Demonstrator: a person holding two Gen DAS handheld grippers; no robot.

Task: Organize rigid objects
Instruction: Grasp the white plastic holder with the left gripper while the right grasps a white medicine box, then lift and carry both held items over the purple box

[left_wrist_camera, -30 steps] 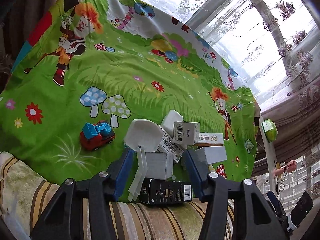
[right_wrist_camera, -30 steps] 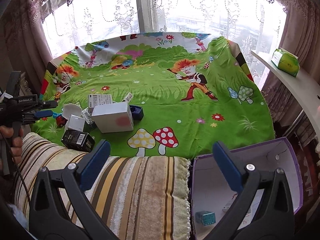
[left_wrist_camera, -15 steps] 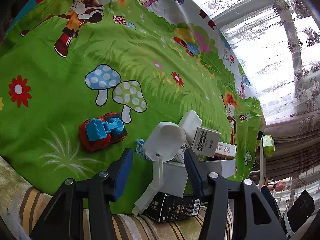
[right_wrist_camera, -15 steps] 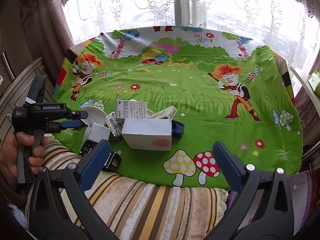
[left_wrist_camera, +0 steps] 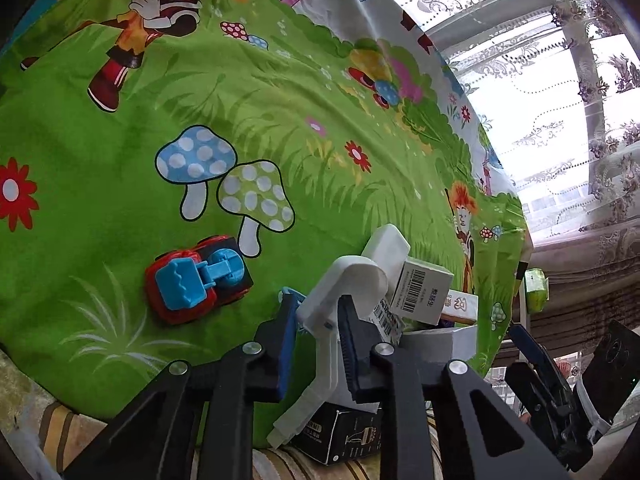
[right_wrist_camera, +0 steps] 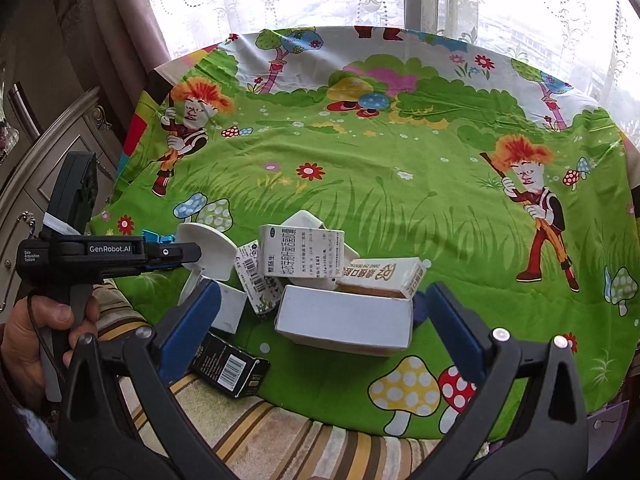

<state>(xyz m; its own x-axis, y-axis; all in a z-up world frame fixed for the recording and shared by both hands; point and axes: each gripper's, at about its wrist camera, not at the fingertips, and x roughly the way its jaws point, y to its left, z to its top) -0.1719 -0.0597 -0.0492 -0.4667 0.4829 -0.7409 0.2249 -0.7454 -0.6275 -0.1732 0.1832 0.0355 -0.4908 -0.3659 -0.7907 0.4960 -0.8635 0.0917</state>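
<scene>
Boxes and small plastic pieces are lying heaped at the near edge of the green cartoon bedsheet [right_wrist_camera: 400, 184], and the left gripper [left_wrist_camera: 316, 320] is reaching into that heap: its jaws have just been closing and are now pinching the stem of a white plastic scoop [left_wrist_camera: 344, 284], whose bowl is rising above the blue pads while its handle is hanging down between the arms. Behind the right-hand pad, most of a small white box [left_wrist_camera: 444, 344] is sitting hidden, and a black carton [left_wrist_camera: 340, 436] is poking out below with only part of its print showing, too small to read. A barcode box [left_wrist_camera: 420, 292] is leaning on the scoop, its label partly covered. A red and blue toy truck [left_wrist_camera: 196, 276] is sitting just beside the heap on open sheet. In the right wrist view the right gripper [right_wrist_camera: 324, 320] is hovering with its jaws wide apart and nothing between the pads, flanking a large white box [right_wrist_camera: 344, 320] without touching it. On top of that box an orange-and-white carton [right_wrist_camera: 380, 276] is lying with its writing upside down, and a medicine carton [right_wrist_camera: 300, 252] is showing Chinese characters I cannot read. The left tool's body is reading "GenRobot.AI", and a hand [right_wrist_camera: 28, 344] is gripping its handle at the frame edge, partly cut off. A dark blue item behind the large box is almost wholly hidden. Beyond the heap the sheet is lying bare toward the window, while a striped cushion [right_wrist_camera: 280, 440] is bordering the near edge.
</scene>
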